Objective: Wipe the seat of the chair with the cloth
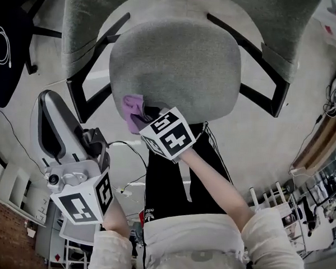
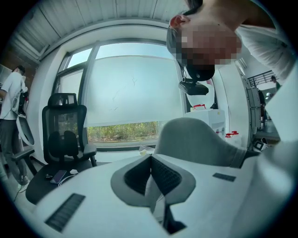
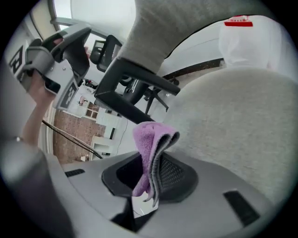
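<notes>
The grey fabric chair seat (image 1: 177, 64) fills the upper middle of the head view, and shows as a grey surface (image 3: 233, 125) in the right gripper view. My right gripper (image 1: 140, 114) sits at the seat's front left edge, shut on a folded purple cloth (image 3: 150, 153), which is also seen as a purple patch (image 1: 130, 108) against the seat. The cloth sticks up from between the jaws. My left gripper (image 1: 94, 141) hangs low at the left, away from the seat, its jaws shut with nothing between them (image 2: 150, 179).
Black armrests (image 1: 92, 82) (image 1: 272, 80) flank the seat and the grey backrest (image 1: 107, 10) rises behind. The person's black trousers (image 1: 182, 177) are below the seat. A second black office chair (image 2: 65, 139) stands by a window, and a person (image 2: 11, 107) stands at the far left.
</notes>
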